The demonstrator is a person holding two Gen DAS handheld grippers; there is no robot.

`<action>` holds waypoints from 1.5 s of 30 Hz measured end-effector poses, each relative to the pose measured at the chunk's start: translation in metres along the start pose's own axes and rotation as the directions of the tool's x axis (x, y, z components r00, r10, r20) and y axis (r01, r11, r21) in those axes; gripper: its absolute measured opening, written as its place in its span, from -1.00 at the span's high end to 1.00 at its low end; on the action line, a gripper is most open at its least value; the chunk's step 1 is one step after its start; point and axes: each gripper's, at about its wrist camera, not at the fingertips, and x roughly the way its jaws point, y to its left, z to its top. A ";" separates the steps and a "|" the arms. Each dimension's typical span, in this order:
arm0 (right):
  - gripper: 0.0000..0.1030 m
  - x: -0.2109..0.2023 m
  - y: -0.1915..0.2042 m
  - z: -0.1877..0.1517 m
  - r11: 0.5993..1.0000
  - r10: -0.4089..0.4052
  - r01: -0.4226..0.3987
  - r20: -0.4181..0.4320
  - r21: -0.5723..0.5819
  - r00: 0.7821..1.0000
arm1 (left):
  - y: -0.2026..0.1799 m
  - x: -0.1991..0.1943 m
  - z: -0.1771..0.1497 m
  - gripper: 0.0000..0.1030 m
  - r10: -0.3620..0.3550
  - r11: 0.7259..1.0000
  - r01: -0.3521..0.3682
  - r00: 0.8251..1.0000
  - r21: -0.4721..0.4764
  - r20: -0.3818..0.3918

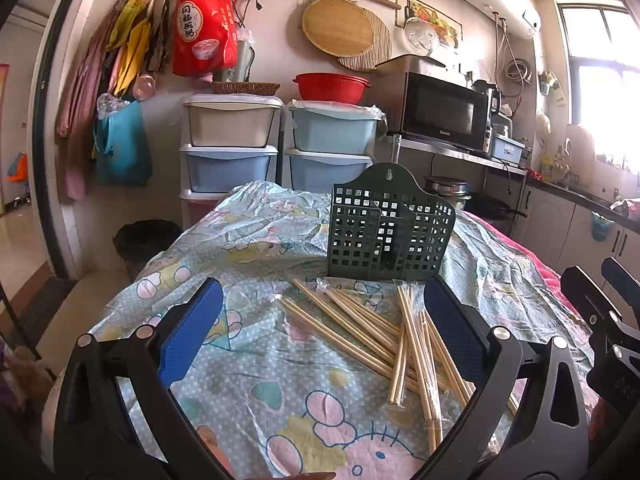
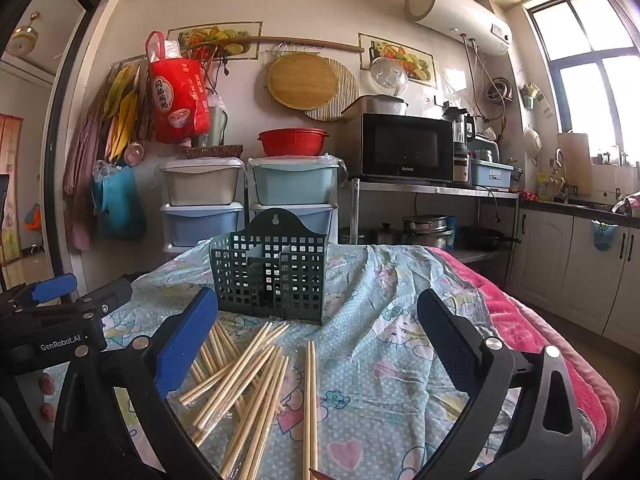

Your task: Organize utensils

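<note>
Several loose wooden chopsticks (image 1: 384,340) lie scattered on the patterned tablecloth, just in front of a dark green lattice utensil holder (image 1: 390,230) that stands upright and holds nothing I can see. My left gripper (image 1: 324,316) is open and empty, hovering above the cloth left of the pile. In the right wrist view the chopsticks (image 2: 248,376) lie between the blue pads, toward the left pad, and the holder (image 2: 272,268) stands behind them. My right gripper (image 2: 316,328) is open and empty.
The table (image 2: 400,360) has a light blue cartoon cloth over a pink blanket (image 2: 540,340) at its right edge. Behind it stand plastic drawer units (image 2: 248,196), a microwave (image 2: 404,148) on a metal shelf, and kitchen cabinets (image 2: 580,264) to the right. The left gripper's body (image 2: 52,316) shows at left.
</note>
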 end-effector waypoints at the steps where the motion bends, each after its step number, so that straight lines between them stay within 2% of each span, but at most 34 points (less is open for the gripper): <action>1: -0.88 -0.001 0.000 0.001 1.000 -0.002 0.002 0.001 0.001 1.000 | 0.000 0.000 0.000 -0.80 0.000 1.000 0.000 1.000 -0.002 0.001; 38: -0.88 0.001 -0.003 -0.004 1.000 0.002 -0.002 -0.003 0.009 1.000 | 0.002 -0.003 0.001 -0.80 -0.004 1.000 0.004 1.000 -0.006 0.001; 45: -0.88 0.008 -0.002 -0.004 1.000 0.030 -0.030 -0.043 0.000 0.999 | 0.009 0.001 0.000 -0.80 0.011 1.000 -0.012 1.000 -0.025 -0.024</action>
